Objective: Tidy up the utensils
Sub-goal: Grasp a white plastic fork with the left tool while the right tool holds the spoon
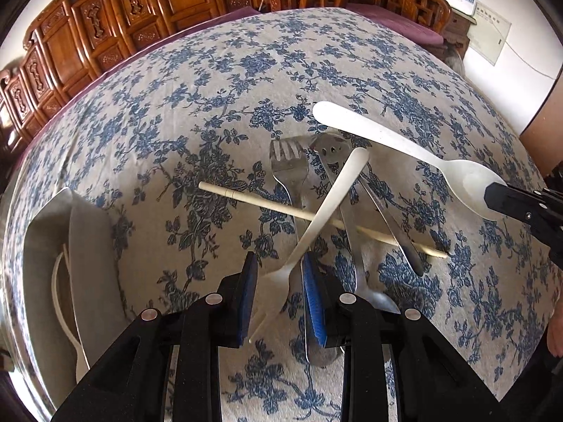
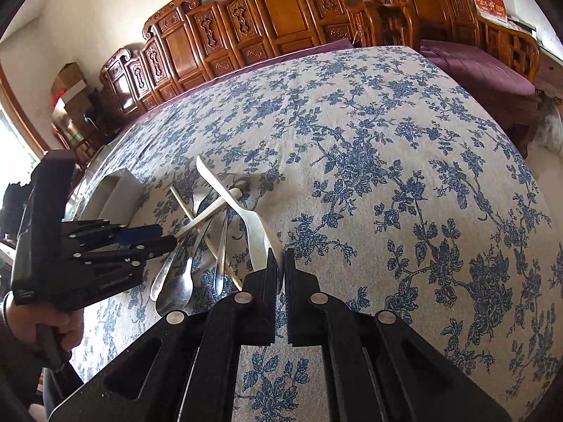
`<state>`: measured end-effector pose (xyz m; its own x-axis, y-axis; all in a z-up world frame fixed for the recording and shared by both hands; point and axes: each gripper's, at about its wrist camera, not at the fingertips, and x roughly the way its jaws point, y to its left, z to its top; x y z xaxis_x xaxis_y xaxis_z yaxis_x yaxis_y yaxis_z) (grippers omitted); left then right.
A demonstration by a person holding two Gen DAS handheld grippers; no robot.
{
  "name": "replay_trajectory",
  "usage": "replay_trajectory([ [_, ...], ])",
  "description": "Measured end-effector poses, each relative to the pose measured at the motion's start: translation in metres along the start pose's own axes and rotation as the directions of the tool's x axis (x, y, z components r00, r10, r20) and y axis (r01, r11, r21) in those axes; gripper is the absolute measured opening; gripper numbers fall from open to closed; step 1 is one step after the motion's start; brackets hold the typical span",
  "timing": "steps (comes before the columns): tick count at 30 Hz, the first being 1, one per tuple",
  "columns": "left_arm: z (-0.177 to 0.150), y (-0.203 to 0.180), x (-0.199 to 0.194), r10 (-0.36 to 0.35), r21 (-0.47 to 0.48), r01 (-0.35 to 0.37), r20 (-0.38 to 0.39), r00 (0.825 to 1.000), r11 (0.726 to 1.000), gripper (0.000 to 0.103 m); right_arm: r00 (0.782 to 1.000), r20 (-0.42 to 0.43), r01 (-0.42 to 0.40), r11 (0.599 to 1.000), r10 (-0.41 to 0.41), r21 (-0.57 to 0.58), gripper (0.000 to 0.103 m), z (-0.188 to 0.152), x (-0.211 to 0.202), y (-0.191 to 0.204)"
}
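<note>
On the blue-flowered tablecloth (image 1: pixel 211 105) lies a heap of utensils: a metal fork (image 1: pixel 286 165), a metal spoon (image 1: pixel 378 299), other steel pieces and a pale chopstick (image 1: pixel 246 198). My left gripper (image 1: pixel 279 263) hangs over the heap's near end, its blue pads closed on the head of a white plastic fork (image 1: pixel 334 197) whose handle slants up and away. My right gripper (image 1: pixel 492 193) is shut on the bowl of a white plastic spoon (image 1: pixel 387 137), held above the heap. From the right wrist, the right gripper (image 2: pixel 279 253) pinches the spoon (image 2: pixel 253 225), and the left gripper (image 2: pixel 169 237) holds the fork (image 2: pixel 211 211).
A grey divided tray (image 1: pixel 45 232) sits at the table's left edge with a white utensil (image 1: pixel 79 351) in it, also seen as the tray (image 2: pixel 119 183). Carved wooden chairs (image 2: pixel 281 10) and a purple cushion (image 2: pixel 475 66) line the far side. A hand (image 2: pixel 52 327) grips the left tool.
</note>
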<state>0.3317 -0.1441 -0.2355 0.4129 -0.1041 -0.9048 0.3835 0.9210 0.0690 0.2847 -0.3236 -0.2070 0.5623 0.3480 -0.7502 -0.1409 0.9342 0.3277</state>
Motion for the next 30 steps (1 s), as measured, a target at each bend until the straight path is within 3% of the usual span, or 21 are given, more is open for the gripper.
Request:
replay_trajectory([
  [8,0.006,-0.005,0.008,-0.037,0.015,0.037,-0.019,0.999,0.999,0.023,1.000,-0.004,-0.011,1.000,0.011,-0.003,0.005,0.000,0.002,0.002],
  [19,0.004,-0.007,0.003,-0.047,0.004,0.047,-0.004,0.999,0.999,0.006,1.000,0.000,-0.013,1.000,0.013,-0.003,0.005,0.001,0.002,0.002],
  [30,0.003,-0.007,-0.035,-0.036,0.009,0.035,0.066,0.997,0.999,0.005,1.000,0.000,0.006,1.000,-0.006,-0.008,0.005,0.001,0.003,0.004],
])
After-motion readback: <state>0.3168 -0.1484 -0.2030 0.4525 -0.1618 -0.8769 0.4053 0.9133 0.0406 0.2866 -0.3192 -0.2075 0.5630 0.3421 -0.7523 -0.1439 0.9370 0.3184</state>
